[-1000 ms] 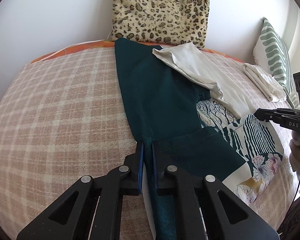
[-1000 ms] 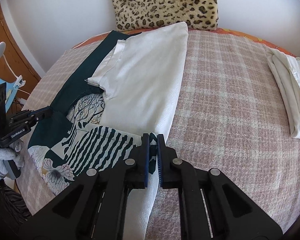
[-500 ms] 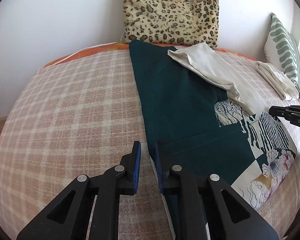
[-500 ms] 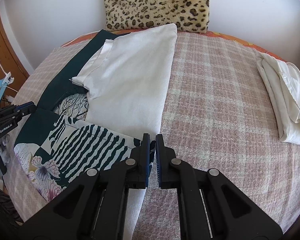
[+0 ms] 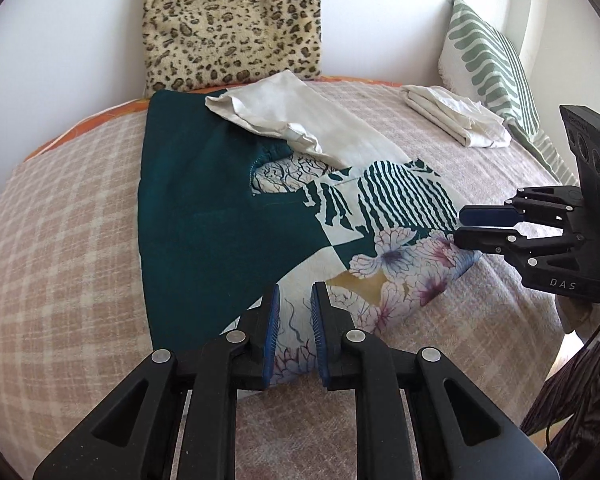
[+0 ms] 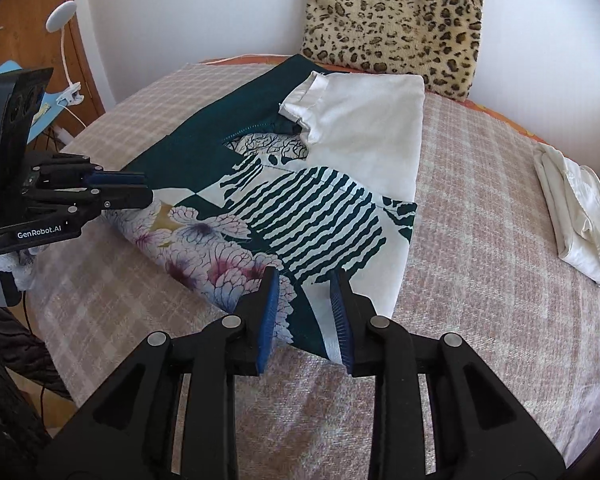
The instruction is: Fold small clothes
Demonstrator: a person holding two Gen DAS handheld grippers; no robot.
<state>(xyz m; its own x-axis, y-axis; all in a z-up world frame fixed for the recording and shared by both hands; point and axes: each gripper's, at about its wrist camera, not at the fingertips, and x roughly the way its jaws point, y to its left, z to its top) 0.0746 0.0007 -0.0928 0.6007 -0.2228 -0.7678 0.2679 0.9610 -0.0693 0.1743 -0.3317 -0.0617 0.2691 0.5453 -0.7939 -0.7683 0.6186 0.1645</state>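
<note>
Right wrist view shows my right tool (image 6: 304, 304) parted, jaws just opening over the patterned garment (image 6: 300, 208). My left tool (image 5: 294, 320) is likewise slack, gripping nothing. I'd lift both clear before smoothing the fold.

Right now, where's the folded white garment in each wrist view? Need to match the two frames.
Left wrist view: folded white garment at upper right, on the checked blanket beside the green-striped pillow.
Right wrist view: same garment at the right edge, mid-height; pillow not in view.
Shared landmark: the leopard-print cushion against the wall, top of both views.
</note>
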